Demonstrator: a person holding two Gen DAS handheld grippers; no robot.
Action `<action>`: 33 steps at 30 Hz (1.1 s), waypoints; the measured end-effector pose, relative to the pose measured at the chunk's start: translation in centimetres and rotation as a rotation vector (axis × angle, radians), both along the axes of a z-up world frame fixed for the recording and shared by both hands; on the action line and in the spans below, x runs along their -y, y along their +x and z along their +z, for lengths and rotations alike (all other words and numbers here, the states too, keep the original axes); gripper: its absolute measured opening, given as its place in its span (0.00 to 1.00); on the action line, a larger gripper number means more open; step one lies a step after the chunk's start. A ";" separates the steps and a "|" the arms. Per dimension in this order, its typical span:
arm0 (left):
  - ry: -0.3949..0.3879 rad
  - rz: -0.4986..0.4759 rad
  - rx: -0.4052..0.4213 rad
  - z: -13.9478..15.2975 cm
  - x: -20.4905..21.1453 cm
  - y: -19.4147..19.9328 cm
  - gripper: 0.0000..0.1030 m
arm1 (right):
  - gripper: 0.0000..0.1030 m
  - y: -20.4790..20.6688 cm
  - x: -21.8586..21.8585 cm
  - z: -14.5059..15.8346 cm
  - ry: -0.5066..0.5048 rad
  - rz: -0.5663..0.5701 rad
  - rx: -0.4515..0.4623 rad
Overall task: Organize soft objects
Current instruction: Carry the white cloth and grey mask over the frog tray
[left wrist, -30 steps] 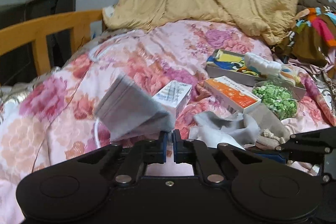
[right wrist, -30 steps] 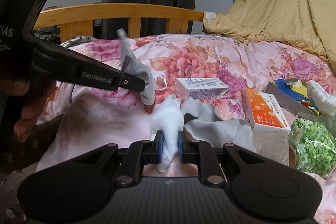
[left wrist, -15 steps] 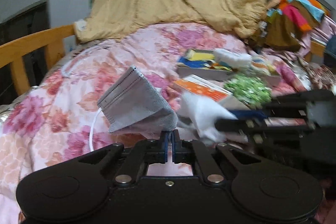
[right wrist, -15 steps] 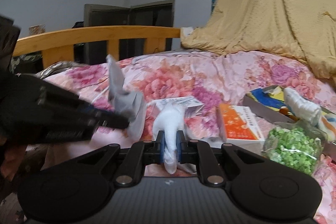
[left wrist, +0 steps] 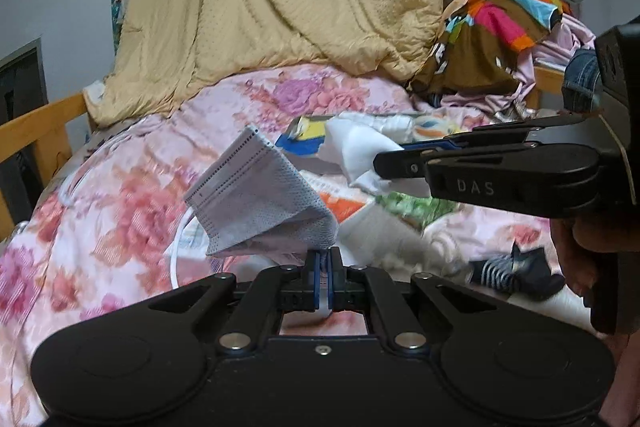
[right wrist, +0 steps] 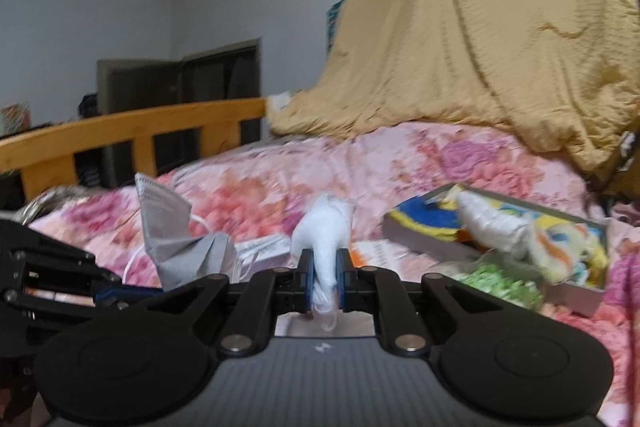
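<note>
Both claws lifted off floral quilt (left wrist: 120,195), left claw (left wrist: 324,259) clamped on grey mask (left wrist: 256,199), right claw (right wrist: 324,267) on white cloth (right wrist: 326,227)

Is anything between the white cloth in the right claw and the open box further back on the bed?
Nothing visible. The right claw holds the white cloth up above the floral bedspread; the open box lies beyond to its right.

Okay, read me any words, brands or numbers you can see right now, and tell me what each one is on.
"DAS": on the side of the right gripper, as seen from the left wrist.
Printing on the orange box: too blurred to read.
Printing on the white box: too blurred to read.
Logo mark on the right gripper's own body: not legible.
</note>
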State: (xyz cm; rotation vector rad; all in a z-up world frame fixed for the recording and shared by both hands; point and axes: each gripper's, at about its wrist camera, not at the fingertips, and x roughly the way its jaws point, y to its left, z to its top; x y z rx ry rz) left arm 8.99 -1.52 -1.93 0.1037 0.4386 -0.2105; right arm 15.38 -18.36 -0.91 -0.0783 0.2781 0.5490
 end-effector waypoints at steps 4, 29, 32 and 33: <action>-0.045 0.014 0.029 1.2 1.6 1.9 0.02 | 0.12 1.2 2.3 1.1 0.040 -0.060 -0.009; -0.070 -0.020 0.118 2.6 14.0 25.4 0.04 | 0.12 19.1 16.4 0.3 0.276 -0.363 -0.045; -0.040 -0.065 0.082 2.2 14.6 27.3 0.04 | 0.12 20.3 17.0 -0.4 0.312 -0.364 -0.082; -0.046 -0.071 0.072 2.1 14.7 27.9 0.04 | 0.12 20.7 17.1 -0.6 0.317 -0.366 -0.092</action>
